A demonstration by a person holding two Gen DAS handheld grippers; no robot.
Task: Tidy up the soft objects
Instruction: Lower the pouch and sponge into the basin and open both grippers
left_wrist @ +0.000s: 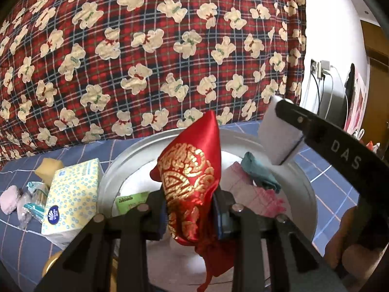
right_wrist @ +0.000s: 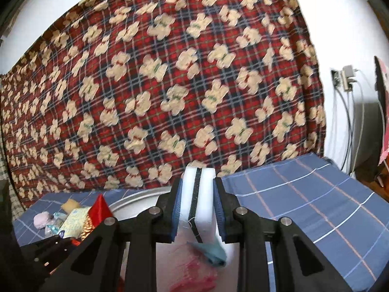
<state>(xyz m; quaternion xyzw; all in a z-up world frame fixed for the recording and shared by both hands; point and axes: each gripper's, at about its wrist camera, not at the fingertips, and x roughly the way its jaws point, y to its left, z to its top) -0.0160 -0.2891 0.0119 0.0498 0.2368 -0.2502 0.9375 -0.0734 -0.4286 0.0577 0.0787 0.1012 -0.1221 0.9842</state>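
Red satin pouch (left_wrist: 192, 170) with gold embroidery is standing nearly upright in the left gripper (left_wrist: 190, 209); long axis running 6-to-12 o'clock, closed tip pointing to 12, drawstring end hanging toward 6. The fingers (left_wrist: 155, 209) are pinching its lower half. It is hanging over the round metal basin (left_wrist: 114, 170).

White sponge (right_wrist: 198, 194) with a dark middle layer is sitting edge-on in the right gripper (right_wrist: 198, 209); long axis pointing away from the camera, toward 12. The fingers (right_wrist: 176, 206) are clamping both white faces. In the left view it is hovering over the basin rim at 2 o'clock.

Inside the basin: pink cloth (left_wrist: 252, 194), teal cloth (left_wrist: 260, 172), green packet (left_wrist: 130, 202).

At 9 o'clock of the basin, on the blue checked bed sheet (left_wrist: 325, 170): tissue pack (left_wrist: 73, 189), yellow sponge (left_wrist: 48, 170), pink fluffy item (left_wrist: 9, 200).

Behind: red plaid bear-print quilt (left_wrist: 145, 48).
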